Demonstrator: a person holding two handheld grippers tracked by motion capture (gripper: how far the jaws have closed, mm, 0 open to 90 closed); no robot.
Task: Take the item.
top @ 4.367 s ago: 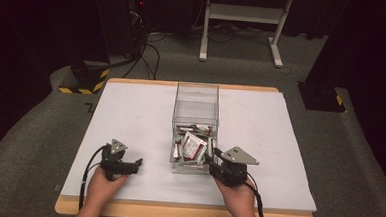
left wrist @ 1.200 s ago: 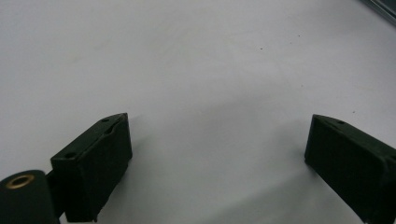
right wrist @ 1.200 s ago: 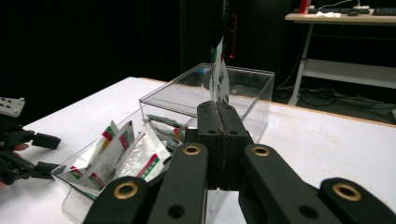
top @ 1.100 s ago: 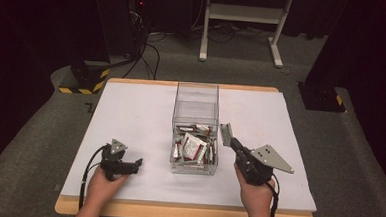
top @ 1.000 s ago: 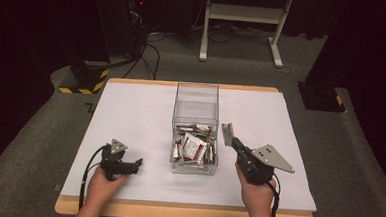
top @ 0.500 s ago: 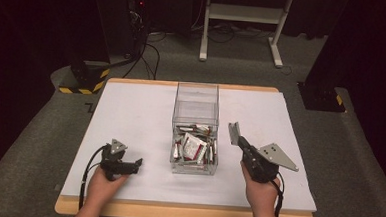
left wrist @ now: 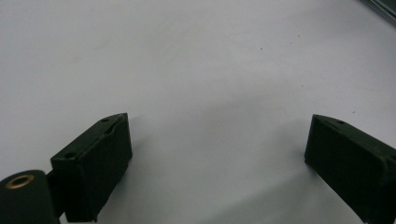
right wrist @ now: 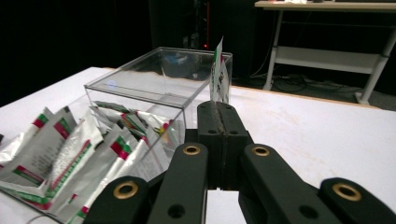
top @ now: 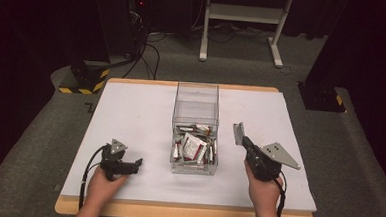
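A clear plastic box (top: pixel 195 126) is seen standing near the middle of the white table (top: pixel 131 110), its long axis running away from the person. Its near half is heaped with foil sachets (top: pixel 195 148) printed in red, green and white; the far half appears bare. In the right gripper view the same sachets (right wrist: pixel 70 154) are seen piled against the clear wall at the left.

To the right of the box, clear of it, the right gripper (top: pixel 240 137) is held above the table, its jaws pressed together on a single sachet (top: pixel 238 133). The sachet (right wrist: pixel 219 77) is gripped by its lower edge and stands upright, its long axis vertical, edge-on to the gripper's camera.

The left gripper (top: pixel 137 162) is rested low on the table left of the box, well apart from it, its jaws spread wide over bare surface.
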